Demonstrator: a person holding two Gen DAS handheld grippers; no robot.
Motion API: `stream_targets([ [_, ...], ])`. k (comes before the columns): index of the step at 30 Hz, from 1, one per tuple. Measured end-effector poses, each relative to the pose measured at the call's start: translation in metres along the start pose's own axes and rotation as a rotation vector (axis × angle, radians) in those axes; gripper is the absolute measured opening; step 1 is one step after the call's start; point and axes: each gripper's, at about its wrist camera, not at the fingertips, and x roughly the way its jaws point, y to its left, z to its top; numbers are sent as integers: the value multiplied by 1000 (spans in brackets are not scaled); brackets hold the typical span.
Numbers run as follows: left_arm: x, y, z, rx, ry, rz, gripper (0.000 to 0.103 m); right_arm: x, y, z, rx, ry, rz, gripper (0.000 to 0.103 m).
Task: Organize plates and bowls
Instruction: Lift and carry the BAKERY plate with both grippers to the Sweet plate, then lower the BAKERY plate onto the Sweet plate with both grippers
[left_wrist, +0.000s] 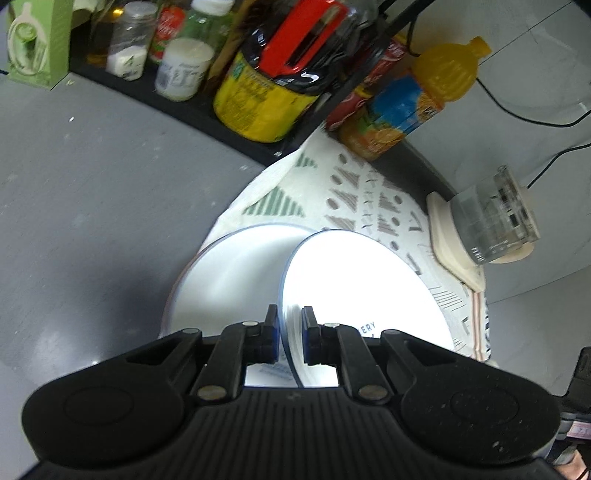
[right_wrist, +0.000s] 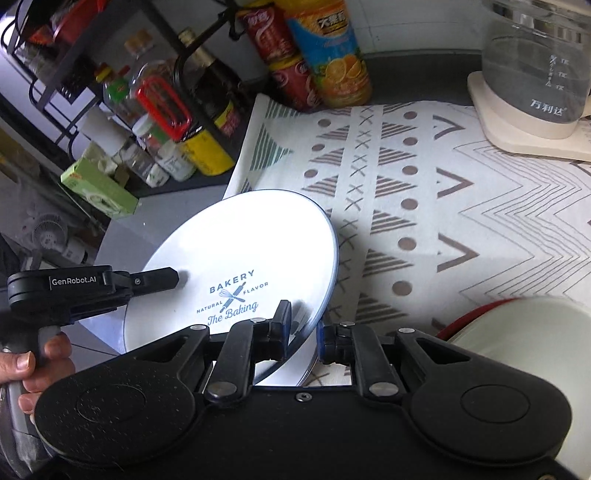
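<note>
So the worktop (left_wrist: 74, 192) is a plain grey surface, kinda speckled with little white crumbs, and over part of it lies a white cloth (right_wrist: 461, 206) with brown triangles, dots, crosses and zigzags plus some green stripes at one corner. A white plate with a thin blue rim (right_wrist: 236, 258), printed "BAKERY / NATURAL FLAVOR / The Baking", is tilted up off the cloth, and both tools are on it: the left tool (left_wrist: 290, 334) is pinching the rim with its blue-padded fingers on either side of the edge, and the right tool (right_wrist: 303, 334) has its fingers around the lower edge the same way, closed onto it as far as I can tell. From the left wrist view there's a second white plate (left_wrist: 229, 273) lying flat underneath, partly on the cloth and partly over the grey. A cream bowl with a red rim (right_wrist: 524, 332) sits on the cloth just beside the right tool. Back of the worktop is pretty cluttered: a black wire rack (right_wrist: 55, 88) full of jars and sauce bottles, a green box (right_wrist: 99, 186), an orange juice bottle (right_wrist: 332, 59) next to red cans, and a glass kettle on a cream base (right_wrist: 532, 85) at the far corner with black cables running along the pale wall behind it
</note>
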Motion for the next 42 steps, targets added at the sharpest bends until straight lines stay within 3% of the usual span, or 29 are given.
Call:
stream_targets([
  [10, 7, 23, -13, -4, 33, 65, 10, 19, 34, -16, -73, 13, -93, 14],
  [26, 19, 24, -16, 38, 48, 127, 14, 37, 47, -29, -140, 24, -161, 18],
  [42, 22, 17, -18, 98, 22, 166, 15, 38, 46, -36, -68, 86, -73, 39],
])
